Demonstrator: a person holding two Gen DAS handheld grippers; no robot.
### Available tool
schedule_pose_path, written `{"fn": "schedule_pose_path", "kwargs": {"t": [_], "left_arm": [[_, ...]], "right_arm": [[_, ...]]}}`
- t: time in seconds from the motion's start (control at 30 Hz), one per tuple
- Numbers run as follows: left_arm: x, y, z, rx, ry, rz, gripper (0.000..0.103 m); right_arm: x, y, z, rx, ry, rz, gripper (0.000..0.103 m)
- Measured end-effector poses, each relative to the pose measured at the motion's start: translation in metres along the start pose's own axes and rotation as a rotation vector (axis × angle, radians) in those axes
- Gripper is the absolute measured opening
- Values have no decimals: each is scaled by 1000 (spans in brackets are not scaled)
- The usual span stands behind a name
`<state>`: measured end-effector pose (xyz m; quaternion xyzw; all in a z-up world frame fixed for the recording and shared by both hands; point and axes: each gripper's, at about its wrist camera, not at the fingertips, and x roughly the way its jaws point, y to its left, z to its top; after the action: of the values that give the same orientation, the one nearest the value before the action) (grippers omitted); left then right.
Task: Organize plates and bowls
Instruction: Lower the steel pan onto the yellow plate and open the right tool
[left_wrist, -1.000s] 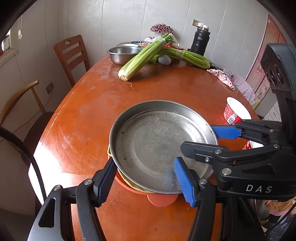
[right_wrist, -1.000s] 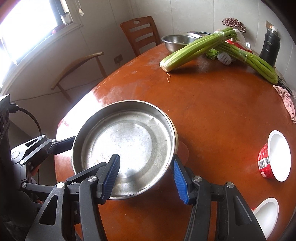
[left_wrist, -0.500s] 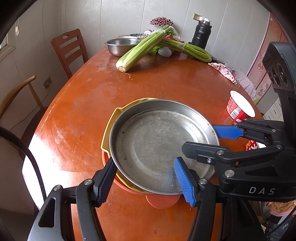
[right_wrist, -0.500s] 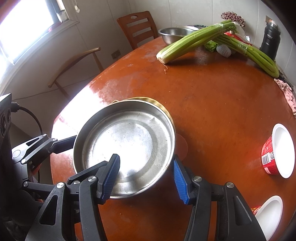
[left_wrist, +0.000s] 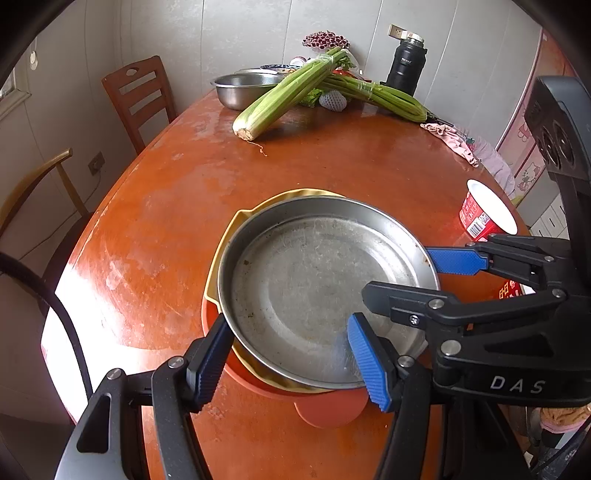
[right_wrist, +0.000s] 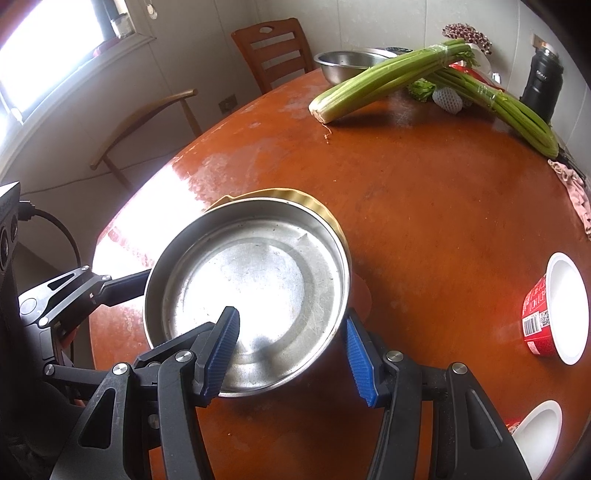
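A shallow steel plate hangs just over a yellow plate, which rests in an orange bowl on the round wooden table. My left gripper is shut on the steel plate's near rim, one pad outside and one over its inside. My right gripper is shut on the opposite rim in the same way. In the right wrist view one left-gripper finger lies against the plate's left edge. Most of the yellow plate and the bowl is hidden.
At the far end lie two celery bundles, a steel bowl and a black flask. A red cup and a second cup sit on the right. A pink cloth hangs off the edge. Chairs stand at the left.
The steel plate has stayed fixed between both grippers while the table shifted beneath. The yellow plate's far rim, hidden a second ago, now shows behind the steel plate.
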<state>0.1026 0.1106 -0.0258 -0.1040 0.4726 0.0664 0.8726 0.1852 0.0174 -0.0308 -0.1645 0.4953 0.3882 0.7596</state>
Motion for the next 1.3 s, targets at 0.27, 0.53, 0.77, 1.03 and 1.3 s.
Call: {"fn": "schedule_pose_path", "kwargs": {"t": [0.27, 0.53, 0.77, 1.03, 1.3], "left_arm": [[1, 2, 0, 3, -7, 27, 64], [2, 7, -1, -4, -7, 17, 64], [-7, 11, 0, -8, -30, 15, 64], [-20, 21, 2, -37, -55, 16, 64], [-29, 42, -1, -106, -56, 9, 65]], "right_arm": [[-1, 2, 1, -9, -4, -14, 58], [-2, 2, 1, -15, -4, -17, 58], [-9, 1, 1, -12, -25, -22, 58], [-21, -4, 0, 4, -45, -25, 58], [-20, -16, -2, 49, -27, -22, 58]]}}
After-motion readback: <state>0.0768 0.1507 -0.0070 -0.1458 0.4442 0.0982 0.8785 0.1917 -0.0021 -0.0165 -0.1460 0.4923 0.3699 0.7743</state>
